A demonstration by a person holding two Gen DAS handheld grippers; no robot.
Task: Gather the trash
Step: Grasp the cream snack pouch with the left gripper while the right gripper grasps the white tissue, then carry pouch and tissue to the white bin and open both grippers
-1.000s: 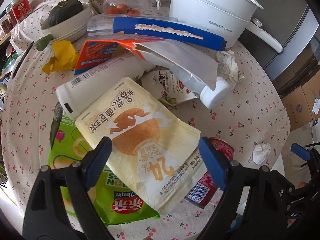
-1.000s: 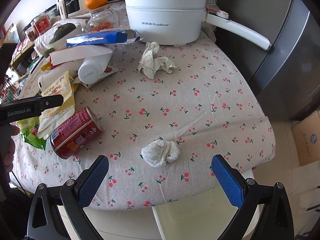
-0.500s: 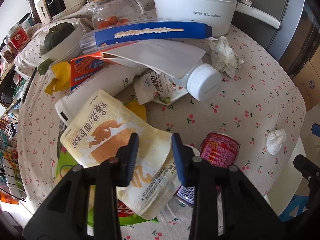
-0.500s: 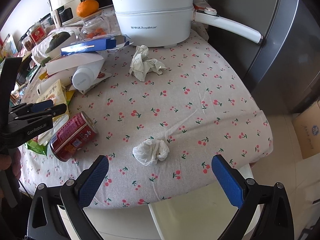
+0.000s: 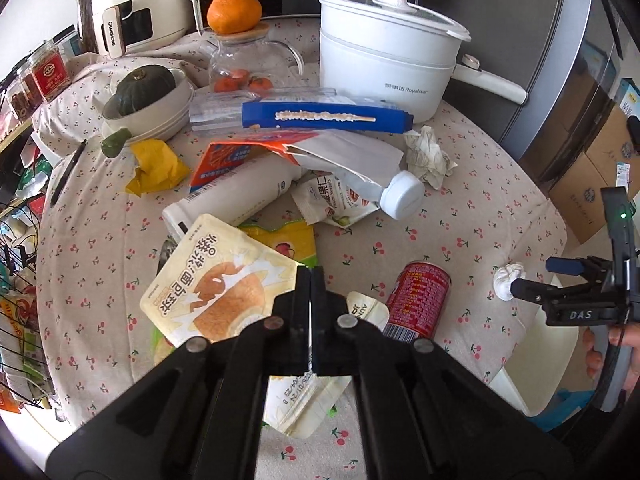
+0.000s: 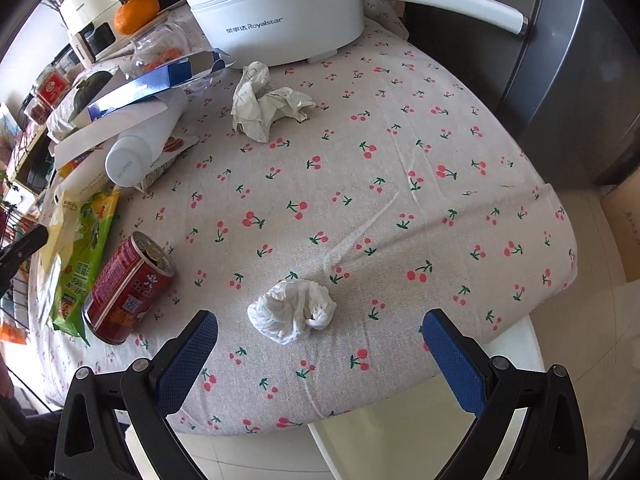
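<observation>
My left gripper [image 5: 310,276] is shut on the cream bread wrapper [image 5: 208,280] and holds it lifted above the table. Under it lie a green snack bag [image 6: 86,248] and a red can [image 5: 416,300] on its side; the can also shows in the right wrist view [image 6: 128,288]. My right gripper [image 6: 320,344] is open, its blue pads either side of a small white tissue ball [image 6: 294,310] near the table's front edge. A crumpled paper [image 6: 264,100] lies farther back, and a white bottle [image 5: 400,194] lies among torn wrappers.
A white electric pot [image 5: 384,68] stands at the back, with a glass jar and orange [image 5: 234,12], a bowl with a squash [image 5: 144,92], a blue box [image 5: 324,118] and a yellow wrapper [image 5: 156,164]. The table edge [image 6: 520,320] drops off right.
My left gripper closed from wide open onto the bread wrapper and rose, pulling it up. My right gripper moved closer to the white tissue ball and stayed open.
</observation>
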